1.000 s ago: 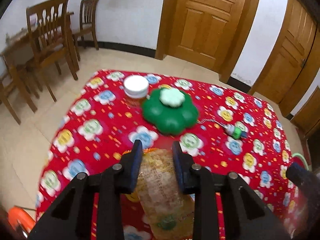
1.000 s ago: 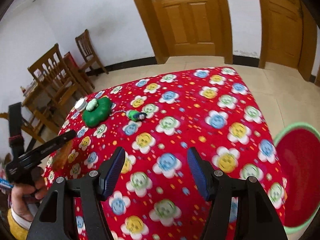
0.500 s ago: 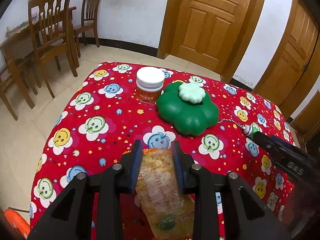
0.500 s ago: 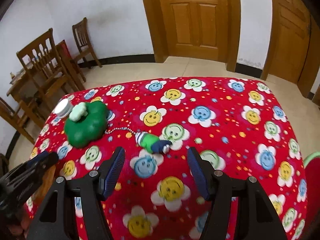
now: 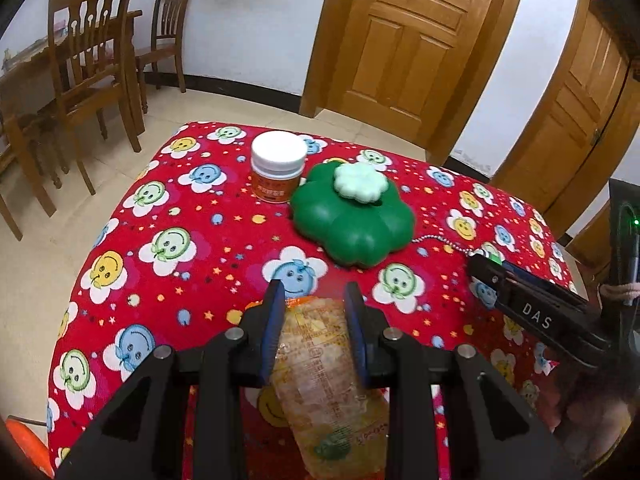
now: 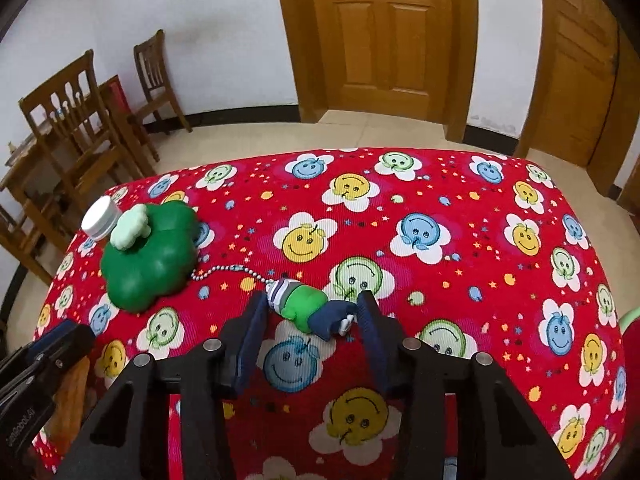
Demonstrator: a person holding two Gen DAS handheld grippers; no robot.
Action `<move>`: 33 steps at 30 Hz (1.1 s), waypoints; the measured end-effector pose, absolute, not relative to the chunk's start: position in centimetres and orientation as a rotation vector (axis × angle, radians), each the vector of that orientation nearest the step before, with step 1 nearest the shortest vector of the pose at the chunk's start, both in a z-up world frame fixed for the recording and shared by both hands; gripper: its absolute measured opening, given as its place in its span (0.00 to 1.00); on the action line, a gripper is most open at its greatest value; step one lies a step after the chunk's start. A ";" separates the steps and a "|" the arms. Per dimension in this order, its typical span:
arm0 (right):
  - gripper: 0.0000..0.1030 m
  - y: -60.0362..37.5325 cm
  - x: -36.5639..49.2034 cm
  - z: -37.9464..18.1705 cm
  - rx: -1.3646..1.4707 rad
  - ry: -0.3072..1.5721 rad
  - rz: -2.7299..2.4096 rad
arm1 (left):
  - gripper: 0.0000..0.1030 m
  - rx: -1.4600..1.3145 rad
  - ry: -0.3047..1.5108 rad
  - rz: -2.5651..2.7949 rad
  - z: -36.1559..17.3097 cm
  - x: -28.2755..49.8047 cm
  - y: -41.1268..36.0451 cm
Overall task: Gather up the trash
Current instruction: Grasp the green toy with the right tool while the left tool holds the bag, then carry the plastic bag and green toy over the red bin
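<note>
A red smiley-flower cloth (image 6: 440, 208) covers the counter; wooden doors (image 6: 384, 36) and chairs (image 5: 92, 68) stand behind. The left gripper (image 5: 314, 312) clamps a snack wrapper (image 5: 320, 360); the right gripper (image 6: 312, 312), spread, straddles a small figure keychain (image 6: 308, 308).

Left gripper (image 5: 314, 296): matte black frame with triangular cut-outs in the outer members. Two flat, narrow fingers (image 5: 273, 322) faced with dark blue pads. Four round silver screw heads across the linkage.

Right gripper (image 6: 312, 308): same build, black frame, blue-padded fingers (image 6: 370, 332), four silver screw heads. Seen from the left wrist camera, its side carries white lettering "DAS".

From the right wrist camera, the left gripper's side shows small white lettering, too blurred to read.
</note>
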State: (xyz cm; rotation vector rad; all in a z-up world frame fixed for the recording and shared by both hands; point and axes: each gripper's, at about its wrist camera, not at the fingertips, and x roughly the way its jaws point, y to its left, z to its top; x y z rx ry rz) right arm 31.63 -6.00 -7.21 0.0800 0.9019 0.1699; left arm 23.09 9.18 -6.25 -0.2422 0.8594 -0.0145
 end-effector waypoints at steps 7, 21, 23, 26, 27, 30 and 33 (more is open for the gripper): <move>0.45 -8.2 28.3 -5.4 0.140 0.876 0.198 | 0.30 -0.239 0.835 -0.058 -4.5 21.6 7.4; 0.45 -14.4 19.1 0.2 0.240 0.772 0.208 | 0.30 -0.228 0.783 -0.200 -0.2 16.8 1.8; 0.45 -15.5 17.9 0.8 0.264 0.766 0.200 | 0.30 -0.221 0.777 -0.225 0.4 16.1 0.7; 0.45 -17.2 16.1 1.5 0.285 0.747 0.179 | 0.30 -0.215 0.770 -0.257 1.2 15.3 -0.9; 0.45 -17.8 15.5 1.7 0.291 0.741 0.172 | 0.30 -0.215 0.770 -0.275 1.5 15.0 -1.7; 0.45 -19.6 13.9 2.2 0.309 0.724 0.148 | 0.30 -0.206 0.770 -0.311 2.1 14.2 -3.6; 0.45 -21.7 12.4 2.5 0.324 0.708 0.121 | 0.30 -0.188 0.769 -0.352 2.7 13.6 -5.9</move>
